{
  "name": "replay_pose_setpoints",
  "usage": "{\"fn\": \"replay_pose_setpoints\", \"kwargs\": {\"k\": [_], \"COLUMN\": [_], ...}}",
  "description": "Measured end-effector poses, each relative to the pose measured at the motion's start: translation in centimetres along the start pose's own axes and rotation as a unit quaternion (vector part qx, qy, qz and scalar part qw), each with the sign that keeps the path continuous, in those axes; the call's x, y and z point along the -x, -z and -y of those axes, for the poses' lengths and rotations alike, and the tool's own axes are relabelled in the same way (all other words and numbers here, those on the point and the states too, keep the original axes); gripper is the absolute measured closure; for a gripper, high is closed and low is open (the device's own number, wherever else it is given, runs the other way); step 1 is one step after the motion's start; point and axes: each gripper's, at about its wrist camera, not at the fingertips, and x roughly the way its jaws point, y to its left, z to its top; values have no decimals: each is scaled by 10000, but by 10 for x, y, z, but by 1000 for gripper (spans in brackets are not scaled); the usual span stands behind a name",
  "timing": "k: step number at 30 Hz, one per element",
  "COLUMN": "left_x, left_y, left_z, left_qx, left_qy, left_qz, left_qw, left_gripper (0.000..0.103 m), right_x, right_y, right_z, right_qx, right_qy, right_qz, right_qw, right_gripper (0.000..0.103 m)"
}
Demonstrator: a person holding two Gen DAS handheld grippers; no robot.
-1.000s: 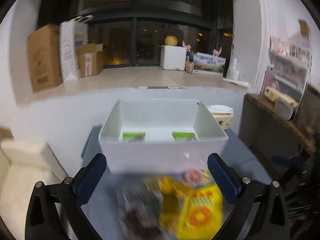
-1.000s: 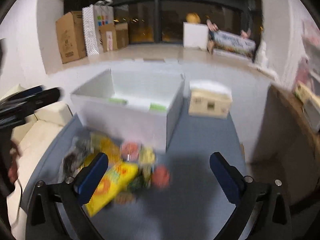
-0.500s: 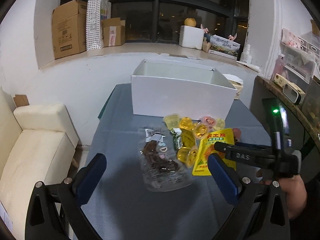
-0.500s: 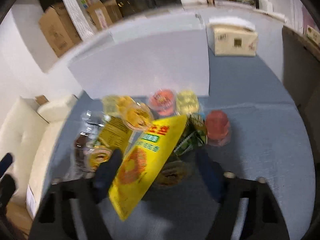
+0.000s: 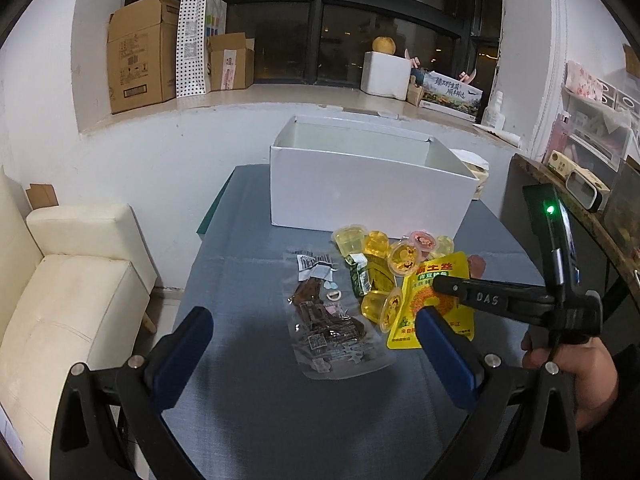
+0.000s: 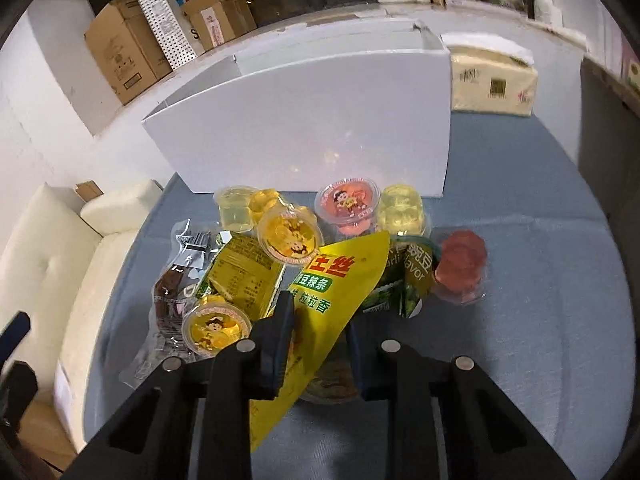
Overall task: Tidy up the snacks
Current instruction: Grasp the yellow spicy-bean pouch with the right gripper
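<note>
Right gripper (image 6: 320, 336) now around yellow pouch (image 6: 340, 280)

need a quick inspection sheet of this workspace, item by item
surface: blue-grey table, cloth-like top
job's things: white box at back; snack pile in front: yellow pouch, jelly cups, clear pack of dark snacks
clutter: tissue pack right of box
grippers: left gripper open, above table; right gripper closed on yellow pouch
cables: nothing seen
surroundings: cream sofa left, cartons on sill, shelf at right
</note>
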Motion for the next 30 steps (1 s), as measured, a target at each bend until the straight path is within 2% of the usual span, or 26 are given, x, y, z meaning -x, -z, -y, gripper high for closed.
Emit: {"fn": "replay_pose_setpoints", "kwargs": {"k": [2, 6, 12, 13, 15, 17, 19, 20, 21, 26, 30], "left_x": [1, -2, -3, -3, -3, -2, -3, -4, -5, -12, -26], "left_y": [0, 1, 4, 4, 4, 4, 4, 4, 5, 7, 14], "left_z": [0, 0, -3, -4, -4, -4, -5, -5, -6, -7, -9], "left_qx": [-10, 11, 52, 67, 86, 65, 62, 68, 73, 77, 87], "left_qy": [39, 37, 69, 72, 96, 81, 98, 80, 72, 62, 37], "left_qz": [5, -19, -51, -59, -47, -43, -40, -58, -70, -135, -301], "left_qw": [10000, 10000, 9999, 9999, 9999, 9999, 9999, 9999, 9999, 9999, 9995], "left_gripper": [0, 0, 0, 0, 0, 0, 0, 0, 0, 0, 0], "right_x": [8, 10, 7, 5, -2, -8, -13, -17, -20, -20, 0], "right_y": [1, 3, 5, 6, 7, 11, 15, 17, 18, 18, 20], "right_z": [-5, -13, -22, -23, -22, -22, -21, -20, -19, -13, -19], "right_qx": [70, 180, 279, 264, 178, 81, 15, -13, -19, -96, 158], "right_qy": [-61, -286, -207, -191, -234, -337, -406, -403, -392, -571, -493], "right_qz": [94, 5, -53, -50, -178, -241, -278, -337, -388, -384, -139], "right_qw": [9999, 9994, 9994, 9995, 9994, 9991, 9988, 9986, 9985, 9976, 9986], "right_gripper": [82, 87, 84, 82, 51, 42, 44, 61, 70, 74, 80]}}
